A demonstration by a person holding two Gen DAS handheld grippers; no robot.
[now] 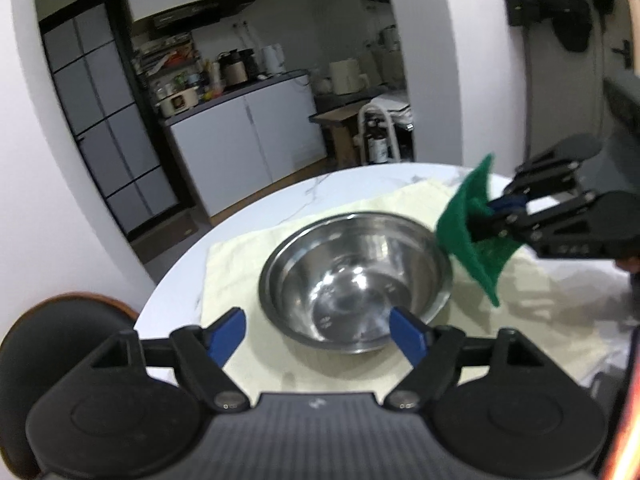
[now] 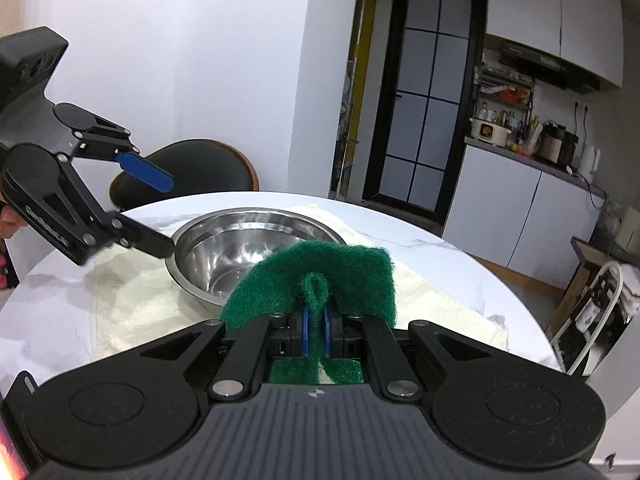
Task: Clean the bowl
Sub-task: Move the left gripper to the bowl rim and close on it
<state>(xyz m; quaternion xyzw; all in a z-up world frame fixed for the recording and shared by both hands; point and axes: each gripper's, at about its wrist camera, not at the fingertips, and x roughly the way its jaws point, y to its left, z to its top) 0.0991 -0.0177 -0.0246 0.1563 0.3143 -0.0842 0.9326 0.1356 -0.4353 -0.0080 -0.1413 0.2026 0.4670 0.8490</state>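
So the left gripper (image 1: 318, 334) is released, blue pads spread wide with nothing between them. Its right pad sits just over the near rim of the steel bowl (image 1: 356, 276), the left pad hangs outside the bowl over the cream cloth (image 1: 232, 256); in the right wrist view one finger tip looks right at the rim, can't tell if it actually touches. The bowl sits upright on that cloth, just ahead of the left jaws.

The right gripper (image 2: 316, 330) is clenched on a green scouring pad (image 2: 320, 280), which bunches into a fold between the pads and fans out ahead of them. The pad is off to the bowl's side, above the rim.

Cloth lies on a round marble-look table (image 1: 280, 200). Beyond the jaws there's a dark chair (image 2: 192, 172), then a kitchen with white cabinets (image 1: 248, 136).
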